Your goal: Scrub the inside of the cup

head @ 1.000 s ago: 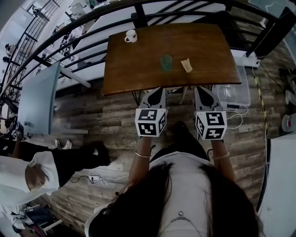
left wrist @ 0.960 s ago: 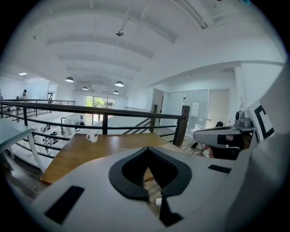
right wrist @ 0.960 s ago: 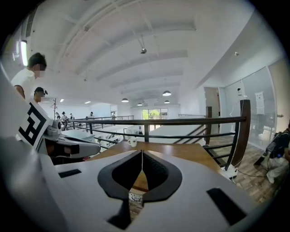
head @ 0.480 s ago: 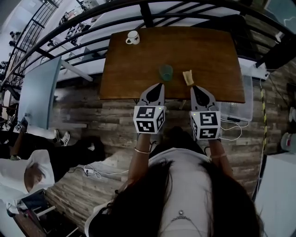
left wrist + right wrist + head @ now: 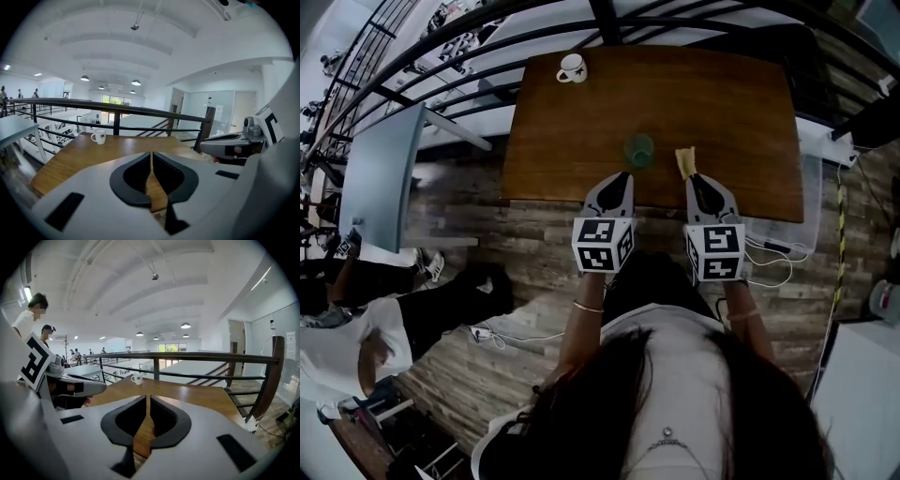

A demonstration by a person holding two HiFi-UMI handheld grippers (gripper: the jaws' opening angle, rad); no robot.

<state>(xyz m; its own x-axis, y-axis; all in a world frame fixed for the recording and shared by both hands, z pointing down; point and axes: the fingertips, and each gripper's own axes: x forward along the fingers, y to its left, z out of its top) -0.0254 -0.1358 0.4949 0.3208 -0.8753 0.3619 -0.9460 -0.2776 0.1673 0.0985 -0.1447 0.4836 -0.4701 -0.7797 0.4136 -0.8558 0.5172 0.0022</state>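
Both grippers have advanced to the near edge of the table, so we record the left gripper and right gripper with fingers closed and empty, the green cup standing just ahead, scrubbing not yet begun.

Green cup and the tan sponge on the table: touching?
Apart. The head view shows a strip of bare table between the green cup and the tan sponge.
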